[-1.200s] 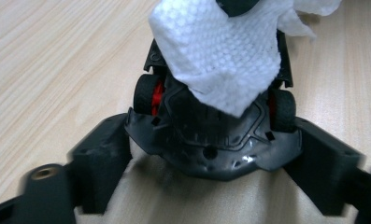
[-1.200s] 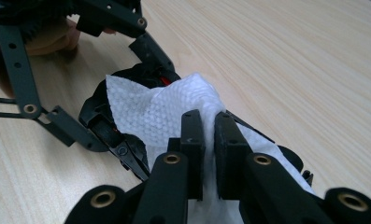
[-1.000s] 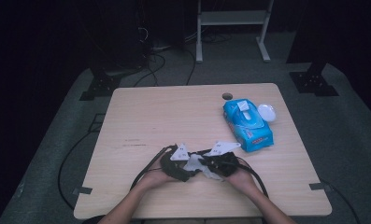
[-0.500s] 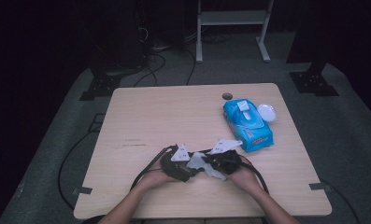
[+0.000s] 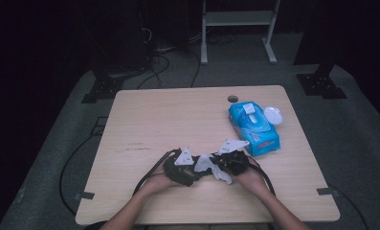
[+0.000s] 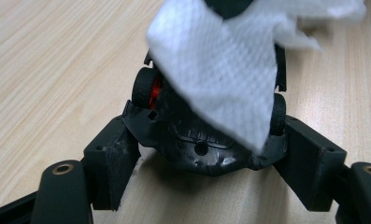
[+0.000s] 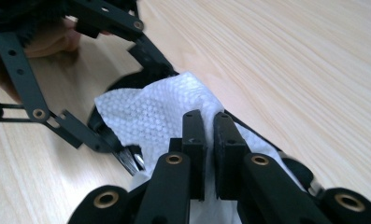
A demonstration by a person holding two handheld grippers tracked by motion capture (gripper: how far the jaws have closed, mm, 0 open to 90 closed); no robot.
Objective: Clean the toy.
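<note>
Left gripper view: gripping small black toy car (image 6: 206,140) between left gripper (image 6: 211,163) jaws; right gripper (image 7: 210,126), clenching white textured wipe (image 7: 150,114), seemingly wiping directly above.

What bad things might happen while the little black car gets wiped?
The left gripper holds the toy car only by its edges, so a hard rub might push it loose. The right gripper pinches just a small fold of the white wipe, so the wipe might slip out. The wipe also covers much of the car, so spots may get missed.
</note>
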